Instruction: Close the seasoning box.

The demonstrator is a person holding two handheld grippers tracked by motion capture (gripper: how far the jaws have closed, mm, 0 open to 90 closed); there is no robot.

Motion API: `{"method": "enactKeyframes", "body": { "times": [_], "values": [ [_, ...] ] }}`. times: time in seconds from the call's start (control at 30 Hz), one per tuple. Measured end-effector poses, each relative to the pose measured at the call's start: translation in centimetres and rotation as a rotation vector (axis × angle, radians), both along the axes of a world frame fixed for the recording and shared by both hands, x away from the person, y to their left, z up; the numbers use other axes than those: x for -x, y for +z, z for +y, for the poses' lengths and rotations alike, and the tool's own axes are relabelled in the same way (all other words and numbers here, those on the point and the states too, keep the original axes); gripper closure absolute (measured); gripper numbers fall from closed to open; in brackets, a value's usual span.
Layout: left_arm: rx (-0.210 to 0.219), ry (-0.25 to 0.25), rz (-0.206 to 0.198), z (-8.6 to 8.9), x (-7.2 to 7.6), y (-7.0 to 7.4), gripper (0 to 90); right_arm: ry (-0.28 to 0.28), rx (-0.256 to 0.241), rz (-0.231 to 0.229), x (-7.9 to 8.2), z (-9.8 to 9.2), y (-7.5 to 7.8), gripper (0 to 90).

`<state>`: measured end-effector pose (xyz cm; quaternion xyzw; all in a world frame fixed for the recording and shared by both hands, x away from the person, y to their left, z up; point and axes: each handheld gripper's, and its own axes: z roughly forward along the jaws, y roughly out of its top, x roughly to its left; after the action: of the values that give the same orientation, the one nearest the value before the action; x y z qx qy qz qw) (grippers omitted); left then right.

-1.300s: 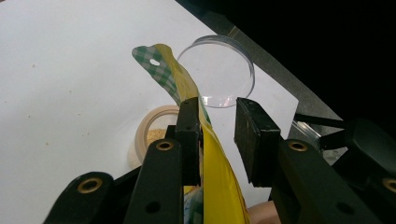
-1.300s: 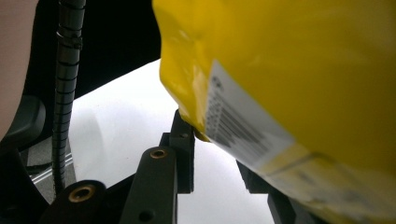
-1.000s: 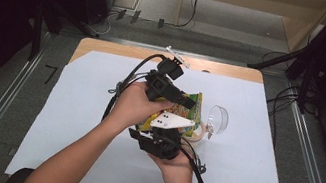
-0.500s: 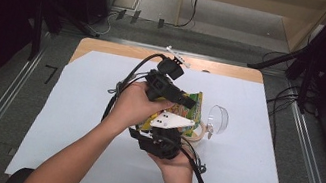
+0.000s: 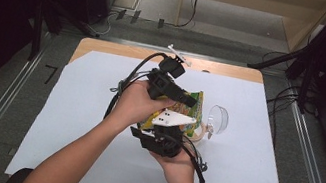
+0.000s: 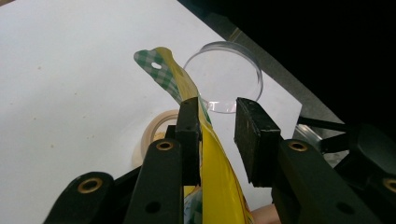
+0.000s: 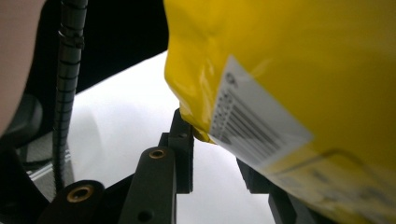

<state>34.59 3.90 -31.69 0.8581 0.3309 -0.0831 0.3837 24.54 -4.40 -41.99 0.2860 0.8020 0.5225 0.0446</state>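
High view shows both hands meeting over the middle of the white-covered bench (image 5: 69, 120), the left hand (image 5: 136, 102) above and turned rightward, the right hand (image 5: 179, 163) below it with its forearm coming up from the lower edge. The left gripper (image 6: 217, 133) has its fingers (image 6: 189, 135) set a narrow way apart, the yellow snack bag (image 6: 210, 163) standing between them against the left one, clear of the right one. The right gripper (image 7: 215, 158) points up at the bag's underside (image 7: 289, 70); a bottom corner sits between its fingers (image 7: 182, 144), but I cannot tell whether they pinch it. The bag (image 5: 183, 106) is held up off the bench between both grippers. Just beyond it a clear round dish (image 6: 224, 77) stands tilted on its edge with nothing inside, and a roll of tape (image 6: 154, 133) lies flat beside it.
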Motion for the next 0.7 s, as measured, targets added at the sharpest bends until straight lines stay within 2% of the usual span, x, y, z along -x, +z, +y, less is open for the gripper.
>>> {"method": "enactKeyframes", "body": {
  "times": [0.33,0.43,0.57,0.7],
  "values": [
    [-0.02,-0.001,0.02,-0.33,-1.09,-0.26,71.9,0.01,-0.012,0.055,-1.06,-0.15,0.1,68.4],
    [-0.015,-0.007,0.023,-0.28,-1.02,-0.36,71.8,0.01,-0.005,0.062,-1.06,-0.18,0.1,68.5],
    [0.011,-0.007,0.026,0.23,-0.88,-0.61,71.8,0.012,0.02,0.047,-0.89,0.01,0.02,69.9],
    [0.007,-0.011,0.027,0.3,-0.79,-0.56,71.7,0.008,0.022,0.046,-0.84,0.19,-0.07,69.8]
  ]
}}
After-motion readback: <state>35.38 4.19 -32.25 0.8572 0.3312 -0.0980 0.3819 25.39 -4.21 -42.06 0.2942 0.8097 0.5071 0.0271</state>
